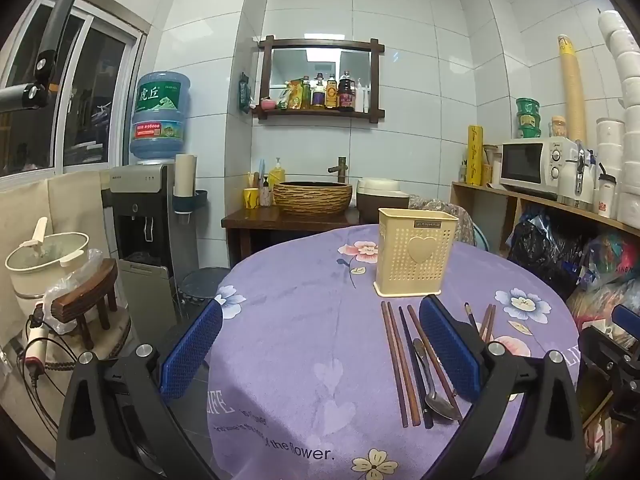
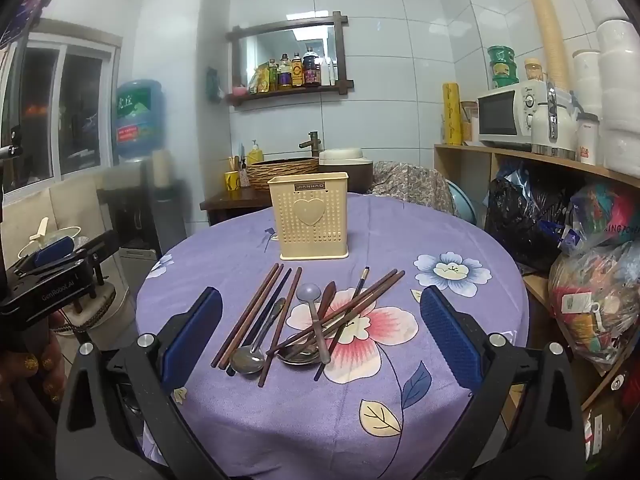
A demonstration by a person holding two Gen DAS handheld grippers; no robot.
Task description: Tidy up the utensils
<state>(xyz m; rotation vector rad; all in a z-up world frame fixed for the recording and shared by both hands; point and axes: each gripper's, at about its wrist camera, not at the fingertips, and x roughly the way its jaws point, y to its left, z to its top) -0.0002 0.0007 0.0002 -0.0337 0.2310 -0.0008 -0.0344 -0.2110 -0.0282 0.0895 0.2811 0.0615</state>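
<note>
A cream perforated utensil holder (image 1: 416, 256) (image 2: 310, 220) with a heart on its front stands upright on the round table under a purple flowered cloth (image 1: 288, 320) (image 2: 400, 240). In front of it lie loose brown and dark chopsticks (image 2: 252, 312) (image 1: 396, 360), a metal spoon (image 2: 248, 358) (image 1: 438, 398), a second metal spoon (image 2: 298, 354), a pale spoon (image 2: 309, 293) and a crossed heap of sticks (image 2: 360, 304). My right gripper (image 2: 320, 334) hovers open above the heap, holding nothing. My left gripper (image 1: 320, 348) is open over the table's left part, its right finger (image 1: 448, 348) beside the chopsticks.
A wooden shelf with a microwave (image 2: 508, 116) and stuffed bags (image 2: 592, 300) stands close on the right. A water dispenser (image 1: 152, 208), a woven sink basin (image 1: 312, 198) and a pot on a small stool (image 1: 48, 260) are left and behind.
</note>
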